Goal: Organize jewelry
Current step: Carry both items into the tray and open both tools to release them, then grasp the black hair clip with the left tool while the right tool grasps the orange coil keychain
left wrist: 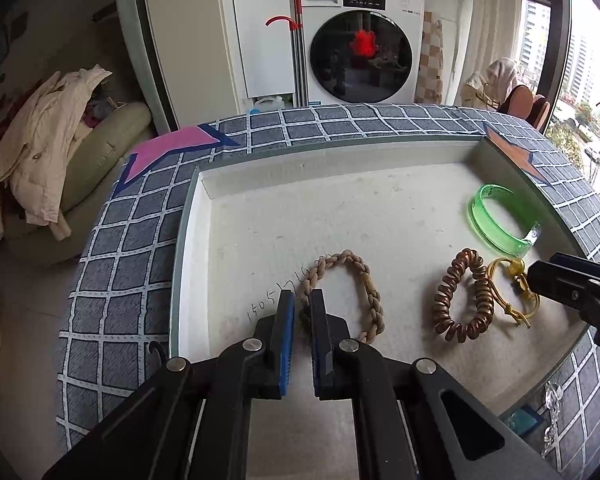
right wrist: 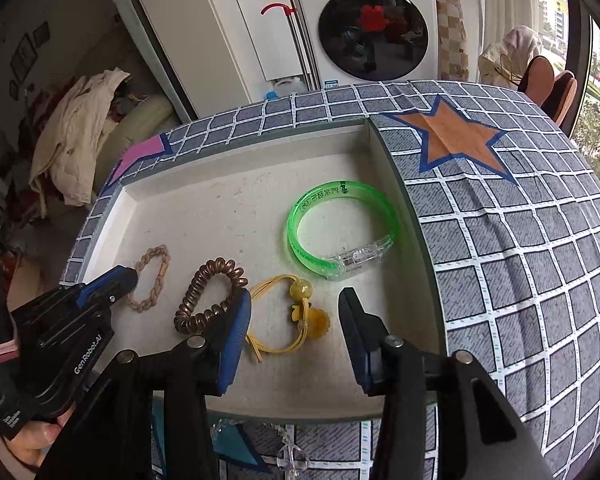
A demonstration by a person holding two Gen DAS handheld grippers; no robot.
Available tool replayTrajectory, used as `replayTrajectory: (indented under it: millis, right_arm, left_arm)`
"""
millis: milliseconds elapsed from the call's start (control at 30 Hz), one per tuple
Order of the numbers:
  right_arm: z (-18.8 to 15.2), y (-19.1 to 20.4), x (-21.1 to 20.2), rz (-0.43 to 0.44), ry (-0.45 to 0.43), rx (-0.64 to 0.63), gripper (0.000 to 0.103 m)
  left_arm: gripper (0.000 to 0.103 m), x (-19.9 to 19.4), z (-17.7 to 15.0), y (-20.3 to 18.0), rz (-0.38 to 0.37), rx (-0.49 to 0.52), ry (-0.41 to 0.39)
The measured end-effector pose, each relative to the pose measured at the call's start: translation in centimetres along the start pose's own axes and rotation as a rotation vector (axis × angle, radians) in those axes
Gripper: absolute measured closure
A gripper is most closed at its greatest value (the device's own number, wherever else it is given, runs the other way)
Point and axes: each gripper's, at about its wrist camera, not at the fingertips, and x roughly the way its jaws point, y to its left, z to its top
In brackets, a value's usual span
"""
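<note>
While white tray (right wrist: 112,216) sits on checked cloth (right wrist: 520,240), left gripper (left wrist: 302,308) nearly shut, pads pinching near end of braided beige bracelet (left wrist: 364,276); copper coil bracelet (right wrist: 208,296) next rightward, touching right gripper's left finger; right gripper (right wrist: 294,328) half open, holding nothing, yellow cord bracelet (right wrist: 296,308) lying between fingers; green bangle (right wrist: 340,232) farther off, near tray's right wall.

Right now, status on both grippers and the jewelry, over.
Left gripper shut on braided rope bracelet. Right gripper open, straddling yellow cord bracelet, not gripping. Copper coil bracelet and green bangle lie loose in tray. Nothing blocking.
</note>
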Motion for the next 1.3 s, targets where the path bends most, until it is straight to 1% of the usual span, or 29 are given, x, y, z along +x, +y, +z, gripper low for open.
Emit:
replayTrajectory:
  millis: [100,133,267,467,633,667,700,733,767,800,867,900,933,1000,1033,1200,1300]
  right_arm:
    - [-0.6,-0.2,-1.0,0.008,-0.008,0.011,0.053]
    - [-0.8,-0.3,-1.3,0.009,-0.013,0.016,0.053]
    - [-1.7,-0.6,-2.6,0.019,-0.025,0.027,0.053]
    - [-2.8,-0.6,-4.4,0.026,-0.043,0.031,0.052]
    - [-3.8,-0.7,-5.4,0.028,-0.046,0.03,0.048]
    - [-4.0,-0.7,-5.5,0.027,-0.044,0.03,0.047]
    - [-4.2,-0.7,-5.5,0.028,-0.042,0.03,0.046]
    - [-4.4,-0.7,-5.5,0.029,-0.039,0.031,0.044]
    - [-4.6,-0.7,-5.6,0.031,-0.036,0.03,0.043]
    - [-4.7,-0.7,-5.6,0.03,-0.035,0.029,0.042]
    - [-5.1,-0.7,-5.6,0.026,-0.031,0.022,0.037]
    - [-5.2,-0.7,-5.6,0.026,-0.029,0.02,0.033]
    - [-5.4,-0.7,-5.7,0.026,-0.03,0.018,0.025]
    - [-5.8,-0.7,-6.0,0.023,-0.051,0.014,0.016]
    - [-6.1,-0.6,-6.2,0.026,-0.059,0.009,0.014]
    - [-7.1,-0.4,-6.6,0.053,-0.066,-0.007,0.013]
    - [-7.6,-0.4,-6.5,0.066,-0.038,-0.006,0.013]
  left_arm:
    - [0.076,-0.3,-0.1,-0.4,0.035,0.025,-0.027]
    - [0.076,-0.5,-0.2,-0.6,0.036,0.032,-0.036]
    - [0.076,-1.2,-0.2,-1.3,0.029,0.05,-0.058]
    - [0.075,-2.2,-0.1,-1.2,0.005,0.039,-0.061]
    - [0.075,-2.9,-0.3,-1.2,0.0,0.032,-0.075]
    - [0.058,-2.9,-0.3,-1.3,0.004,0.032,-0.075]
    - [0.001,-3.0,-0.4,-1.3,0.01,0.028,-0.07]
    - [0.0,-3.1,-0.4,-1.1,0.028,0.015,-0.071]
    - [0.0,-3.5,-0.5,-1.0,0.045,0.003,-0.109]
    - [0.0,-3.7,-0.6,-1.0,0.048,0.007,-0.116]
    - [0.0,-3.8,-0.6,-1.0,0.035,0.015,-0.106]
    - [0.0,-3.9,-0.6,-1.1,0.042,0.019,-0.107]
    - [0.0,-4.1,-0.8,-1.0,0.046,0.022,-0.111]
    - [0.0,-4.6,-1.1,-1.0,0.045,0.018,-0.12]
    - [0.0,-4.9,-1.4,-0.8,0.045,0.014,-0.123]
    - [0.0,-6.7,-3.1,-0.4,0.078,0.022,-0.138]
    - [0.0,-7.7,-4.3,0.2,0.058,0.015,-0.132]
